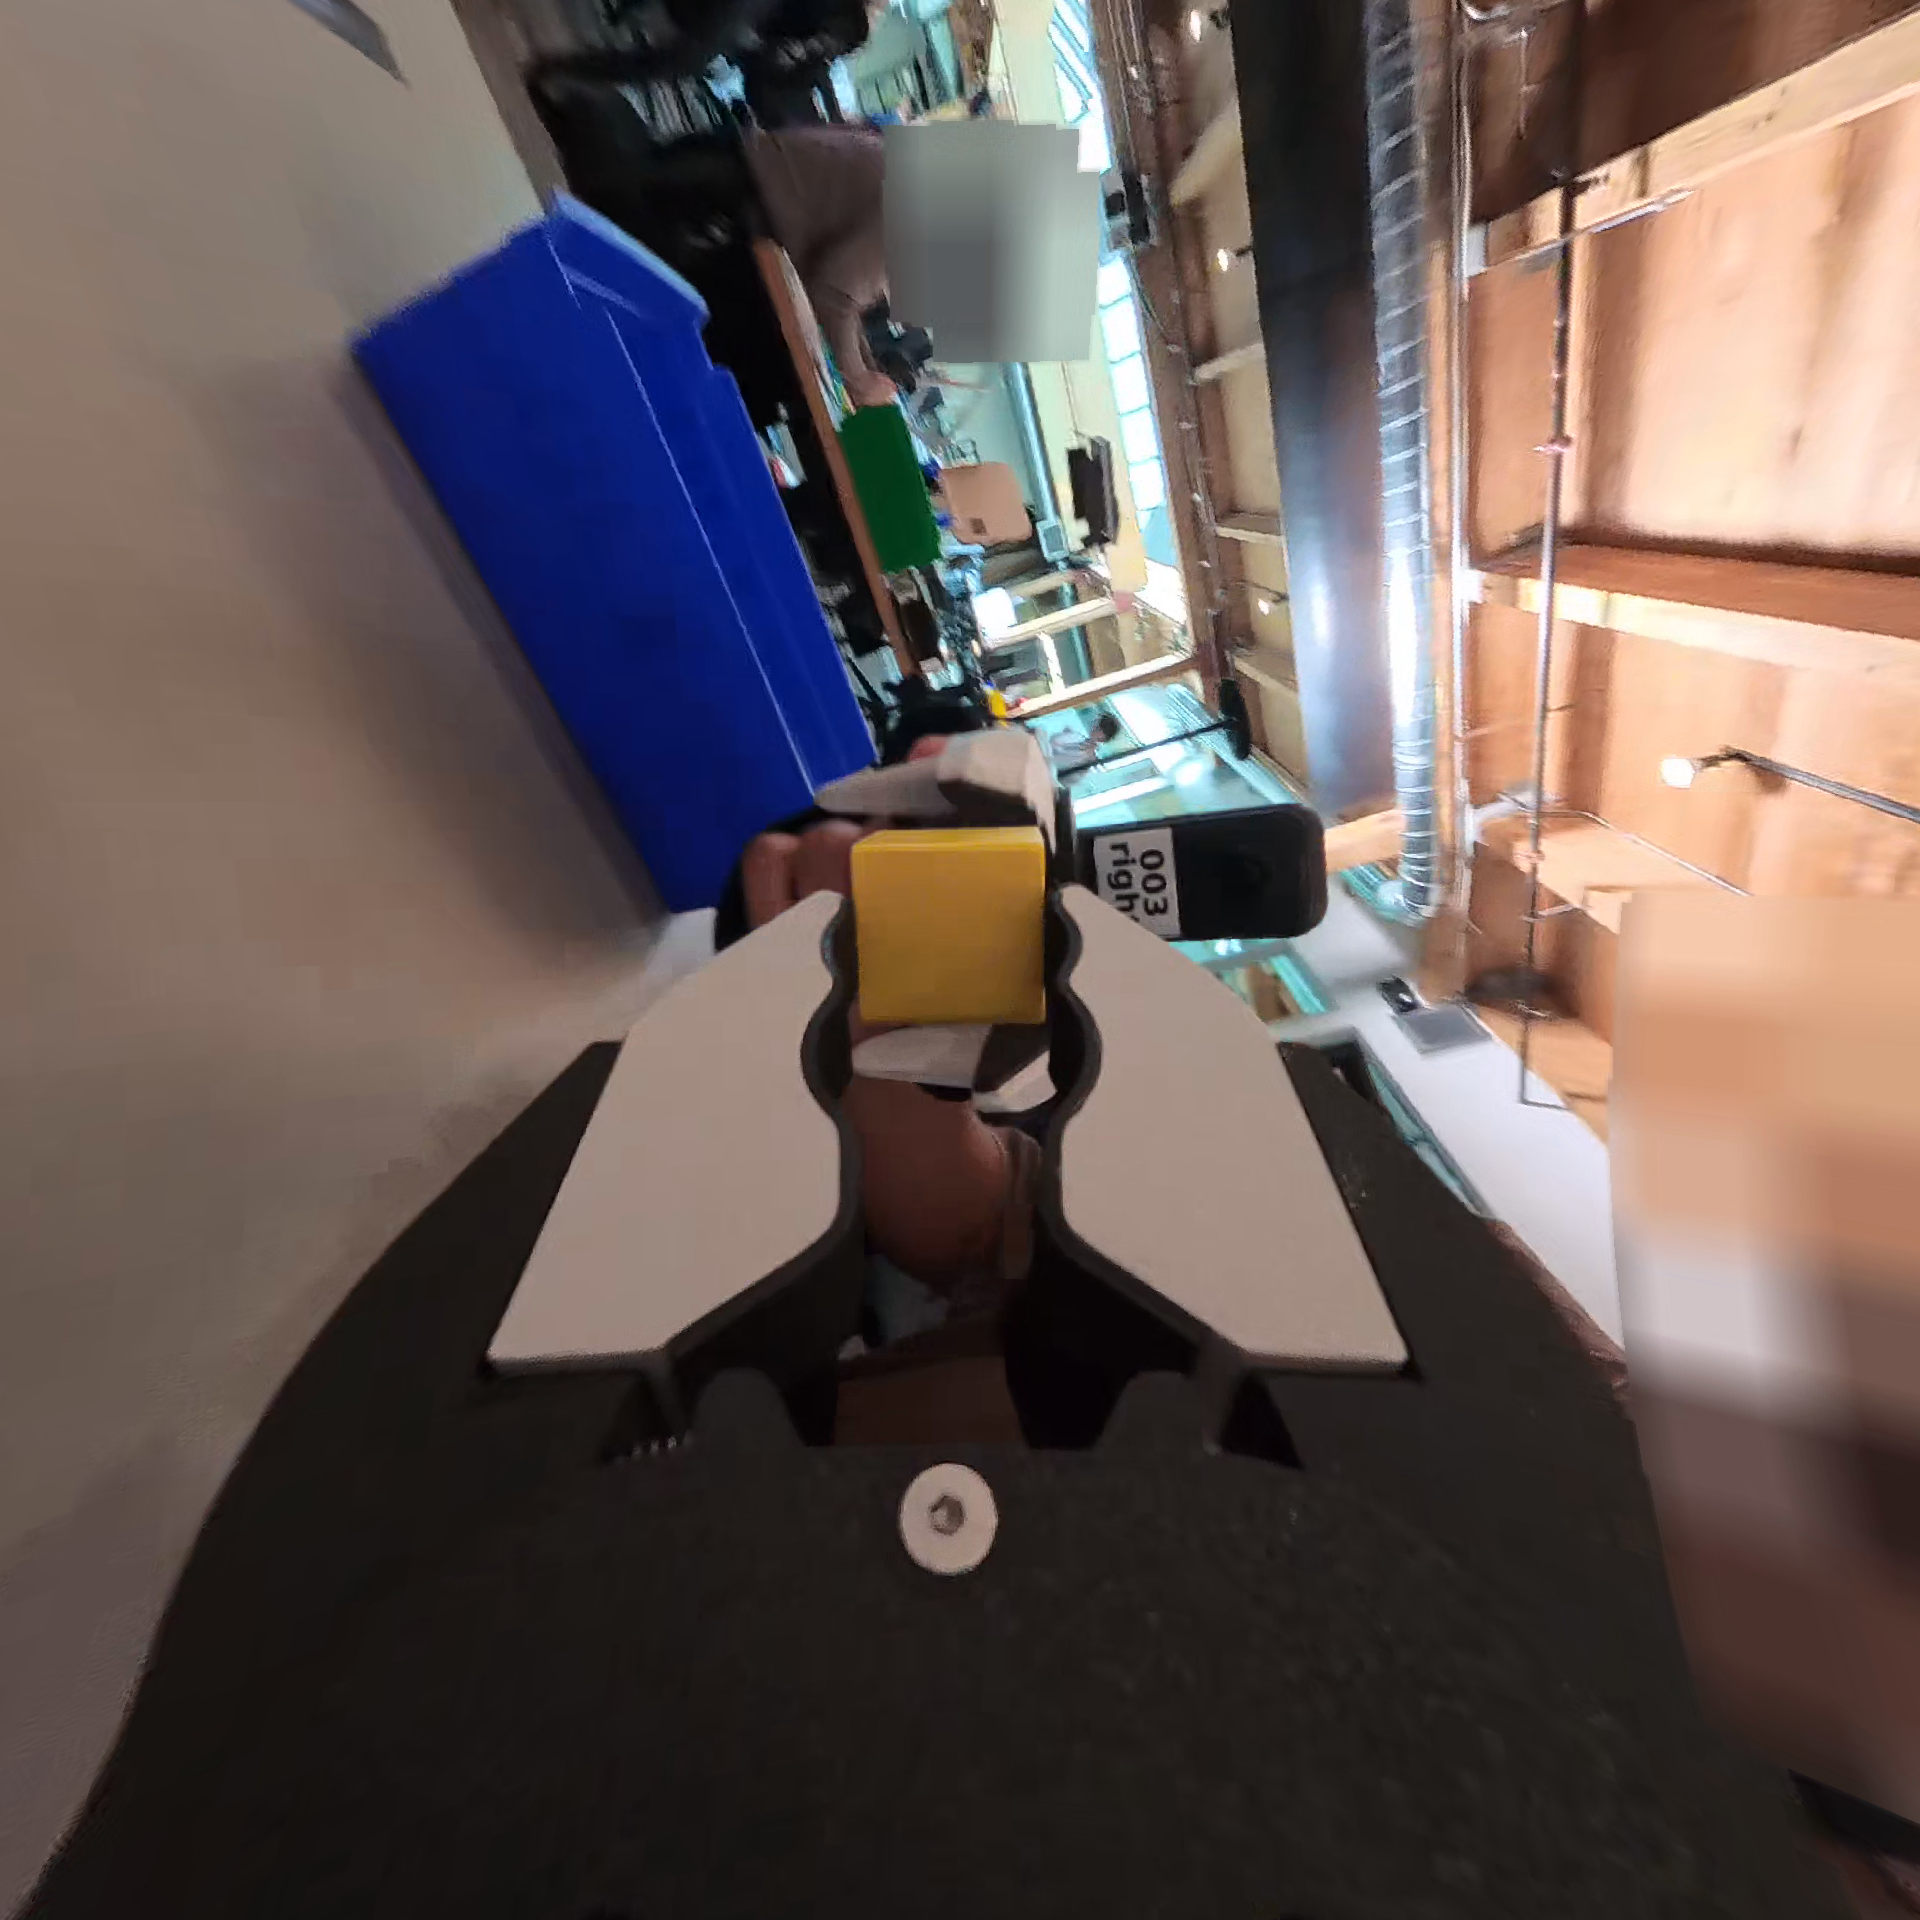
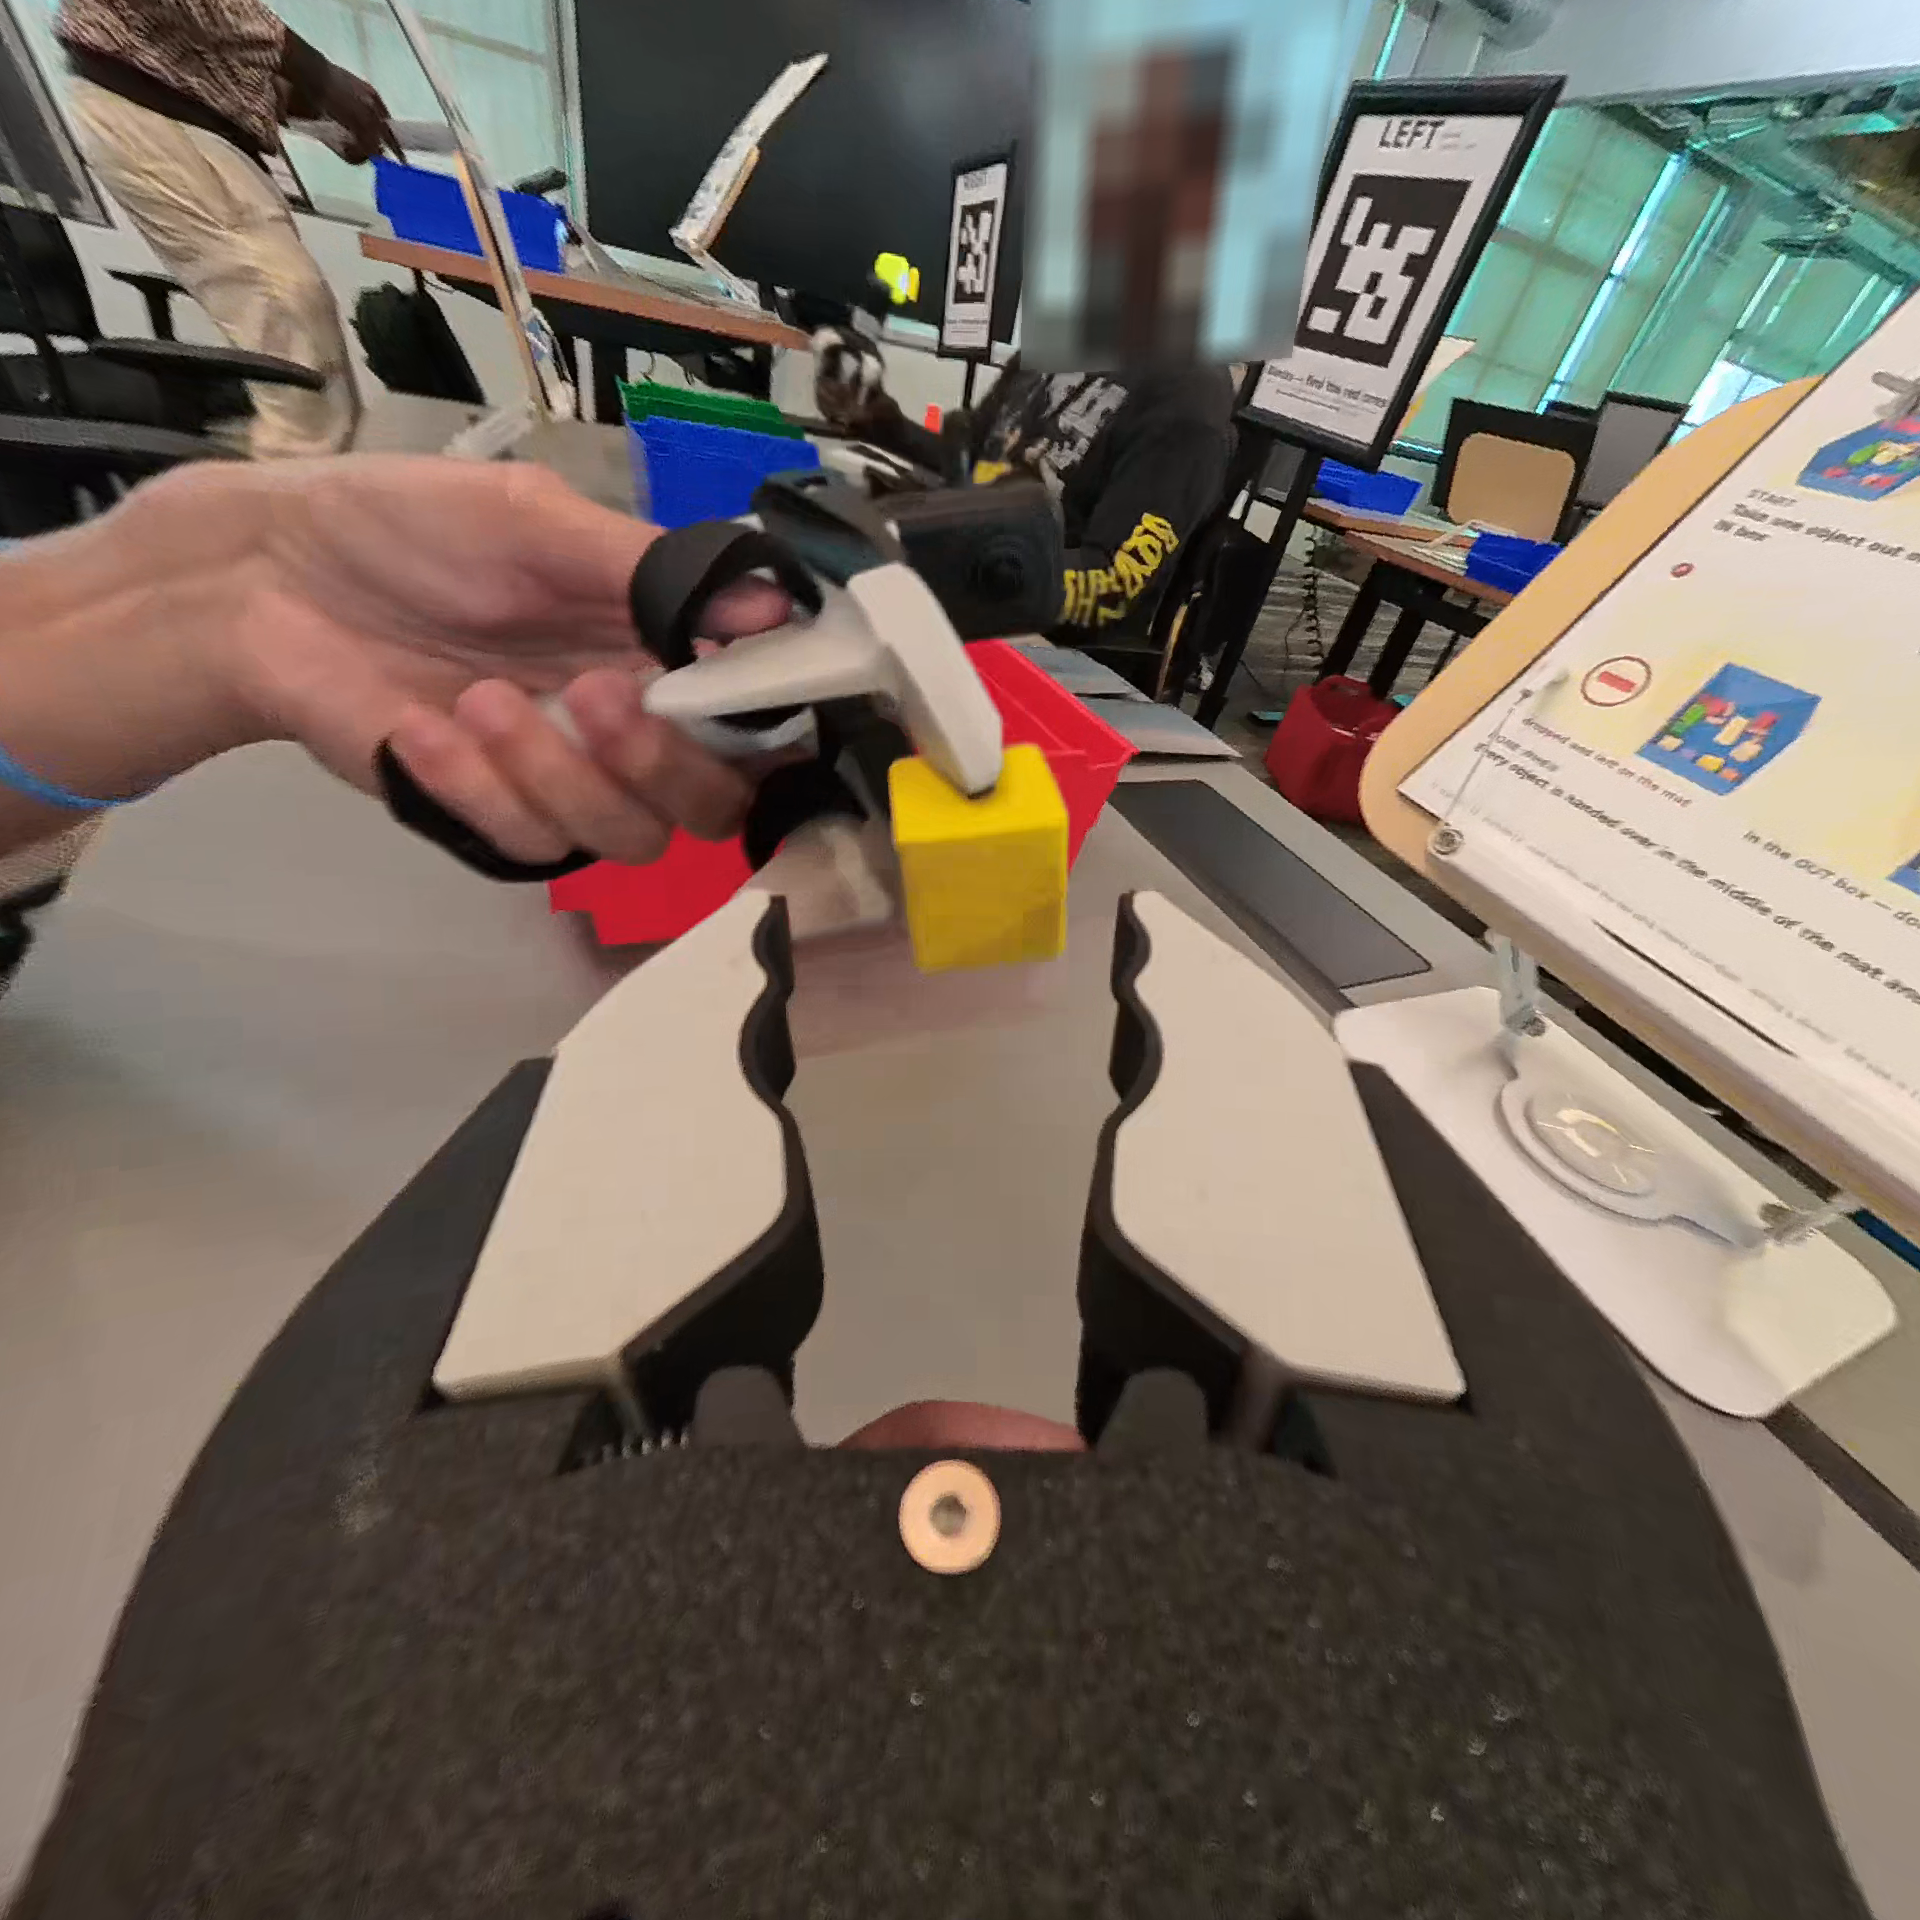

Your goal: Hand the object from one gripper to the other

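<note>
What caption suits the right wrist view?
Open right gripper faces a yellow block held by the left gripper.

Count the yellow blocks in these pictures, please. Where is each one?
1. The yellow block is held in the air between the fingers of the left gripper, just ahead of the open right gripper. More may be hidden inside the bins.

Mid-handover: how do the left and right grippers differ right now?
The left gripper is shut on the yellow block; the right gripper is open and empty. The left one's fingers pinch the block, while the right one's jaws stand just short of it, not touching. Both share grey fingers on black bodies.
</note>
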The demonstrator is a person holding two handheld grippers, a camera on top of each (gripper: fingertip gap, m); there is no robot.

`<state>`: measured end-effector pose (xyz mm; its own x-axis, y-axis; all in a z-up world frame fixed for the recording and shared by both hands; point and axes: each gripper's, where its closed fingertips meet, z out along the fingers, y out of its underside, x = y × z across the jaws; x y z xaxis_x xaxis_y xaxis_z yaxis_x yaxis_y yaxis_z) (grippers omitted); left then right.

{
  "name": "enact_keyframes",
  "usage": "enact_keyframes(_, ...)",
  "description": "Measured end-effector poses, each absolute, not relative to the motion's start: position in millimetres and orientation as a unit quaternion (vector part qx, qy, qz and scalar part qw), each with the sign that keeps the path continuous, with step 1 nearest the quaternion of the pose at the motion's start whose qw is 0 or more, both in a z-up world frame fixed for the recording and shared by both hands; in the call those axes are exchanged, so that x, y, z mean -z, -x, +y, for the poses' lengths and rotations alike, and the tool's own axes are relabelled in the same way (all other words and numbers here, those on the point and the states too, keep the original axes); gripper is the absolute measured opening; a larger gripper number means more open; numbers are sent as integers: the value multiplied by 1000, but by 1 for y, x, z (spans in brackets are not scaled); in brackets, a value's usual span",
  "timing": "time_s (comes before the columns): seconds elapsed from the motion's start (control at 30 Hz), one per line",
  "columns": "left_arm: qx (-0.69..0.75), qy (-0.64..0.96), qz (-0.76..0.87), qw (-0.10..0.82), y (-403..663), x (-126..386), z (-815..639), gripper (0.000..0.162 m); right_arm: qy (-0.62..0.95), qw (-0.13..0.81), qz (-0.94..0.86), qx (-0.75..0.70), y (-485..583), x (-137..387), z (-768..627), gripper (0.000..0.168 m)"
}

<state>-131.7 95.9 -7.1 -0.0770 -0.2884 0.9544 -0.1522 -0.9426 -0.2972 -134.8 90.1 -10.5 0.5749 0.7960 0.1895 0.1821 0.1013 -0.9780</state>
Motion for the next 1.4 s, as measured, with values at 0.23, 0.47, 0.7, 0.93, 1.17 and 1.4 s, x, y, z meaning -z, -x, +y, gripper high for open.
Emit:
enact_keyframes(0.23,749,642,162,-3,107,4,68,34,633,630,-386,-231,115,16,80,32)
enact_keyframes(0.47,682,679,255,97,131,24,47,62,670,654,-303,-178,25,-32,65,32)
enact_keyframes(0.7,461,766,327,307,188,92,45,56,895,403,-186,39,-185,23,38,32)
enact_keyframes(0.93,390,771,335,376,207,118,38,55,981,31,-187,32,-241,146,-27,32)
enact_keyframes(1.17,405,761,349,367,200,115,31,53,978,-88,-179,62,-252,175,-32,32)
enact_keyframes(1.4,352,754,376,407,208,114,34,48,974,-109,-181,81,-256,180,-33,33)
